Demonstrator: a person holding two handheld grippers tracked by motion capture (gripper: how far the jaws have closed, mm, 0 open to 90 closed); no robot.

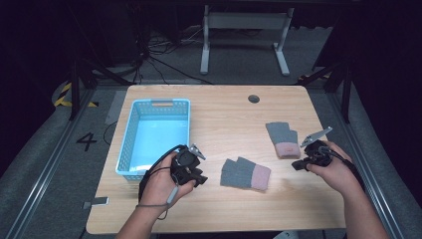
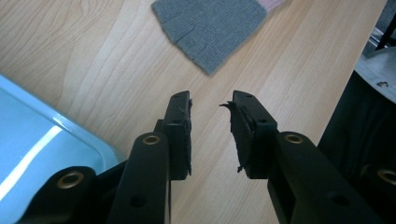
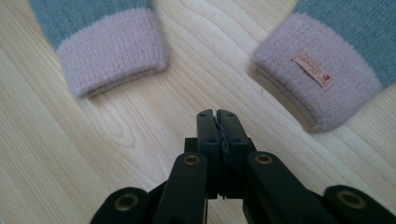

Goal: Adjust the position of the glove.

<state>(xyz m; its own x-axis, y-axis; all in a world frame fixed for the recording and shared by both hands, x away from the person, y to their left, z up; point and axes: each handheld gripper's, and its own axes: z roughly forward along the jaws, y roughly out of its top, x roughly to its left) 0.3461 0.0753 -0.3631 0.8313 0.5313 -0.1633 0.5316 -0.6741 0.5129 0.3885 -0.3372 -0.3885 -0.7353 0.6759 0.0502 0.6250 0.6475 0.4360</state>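
Note:
Two grey knitted gloves with pink cuffs lie flat on the wooden table [image 1: 224, 119]. One glove [image 1: 245, 174] lies near the middle, the other glove [image 1: 281, 139] farther right and back. My left gripper [image 1: 199, 175] hovers just left of the middle glove [image 2: 210, 25], its jaws open and empty above bare wood. My right gripper [image 1: 298, 164] sits beside the far glove's pink cuff [image 3: 322, 88], jaws pressed together with nothing between them. The cuff of the middle glove [image 3: 114, 51] lies ahead to its left.
A light blue plastic basket [image 1: 156, 137] stands at the table's left, its corner [image 2: 51, 140] right beside my left gripper. A round cable hole [image 1: 254, 98] sits near the table's far edge. Dark floor, cables and a white desk frame [image 1: 244, 37] lie beyond.

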